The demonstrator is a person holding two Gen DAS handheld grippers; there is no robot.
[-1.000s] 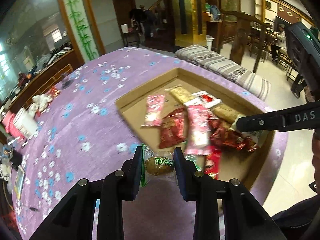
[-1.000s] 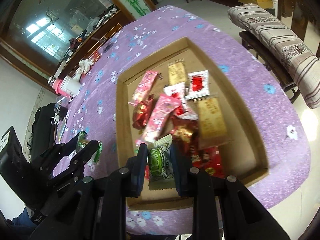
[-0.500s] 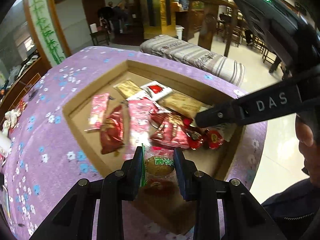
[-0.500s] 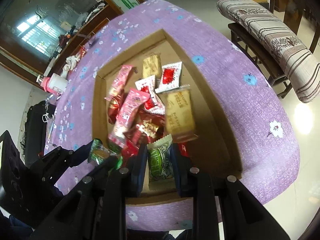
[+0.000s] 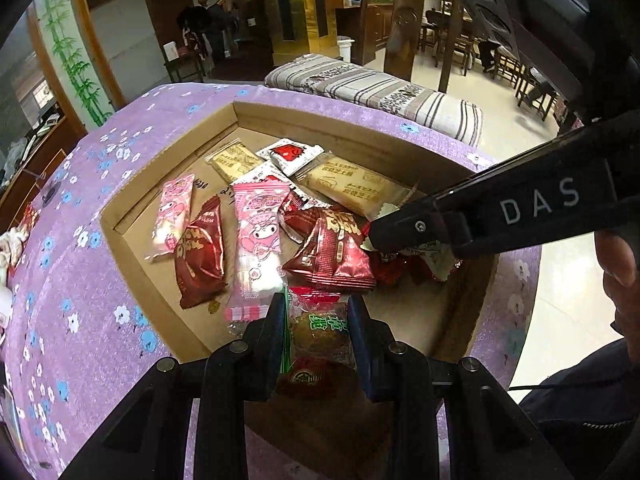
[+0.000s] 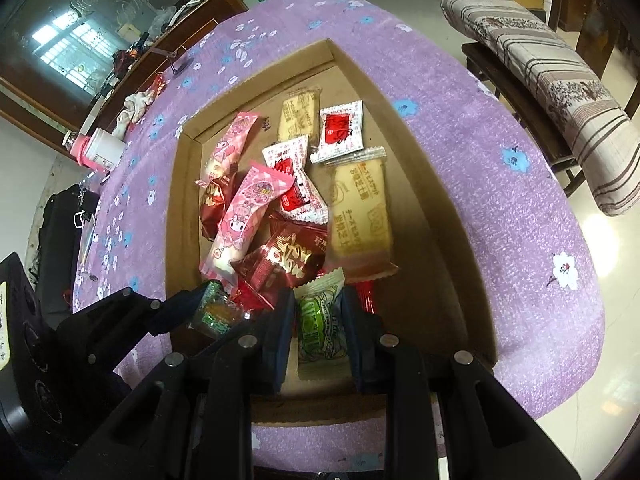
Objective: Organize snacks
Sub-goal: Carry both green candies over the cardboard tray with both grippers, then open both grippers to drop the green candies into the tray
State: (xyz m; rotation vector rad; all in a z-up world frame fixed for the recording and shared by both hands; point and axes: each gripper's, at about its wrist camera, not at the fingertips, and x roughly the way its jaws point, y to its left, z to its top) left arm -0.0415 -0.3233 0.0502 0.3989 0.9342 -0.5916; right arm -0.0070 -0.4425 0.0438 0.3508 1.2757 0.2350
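Over the cardboard tray (image 5: 304, 120), both grippers have moved in from the purple tablecloth (image 5: 80, 280) (a delivery, I judge). Left gripper (image 5: 318, 330) stays clamped on a clear-wrapped cake (image 5: 320, 332); right gripper (image 6: 318, 328) pinches a green packet (image 6: 318, 320), so 2 snacks await release.

One cardboard tray (image 6: 424, 184) sat on one purple flowered tablecloth (image 6: 500, 216). In it lay two pink cartoon-print packets (image 6: 246, 220), the second (image 6: 232, 140) toward 11 o'clock of the first; two beige biscuit packets (image 6: 362, 208), the smaller (image 6: 298, 116) toward 12 o'clock; and two white-and-red sachets (image 6: 340, 130), the other (image 6: 294, 178) at 7 o'clock from it. At least three dark red foil packets (image 6: 288, 258) showed; the heap hid any more. One green-print snack (image 6: 320, 322) and one clear-wrapped cake (image 5: 320, 334) were each held in a gripper, two grippers in all (image 6: 318, 312) (image 5: 316, 320). One pink-capped bottle (image 6: 98, 148) lay at 10 o'clock.
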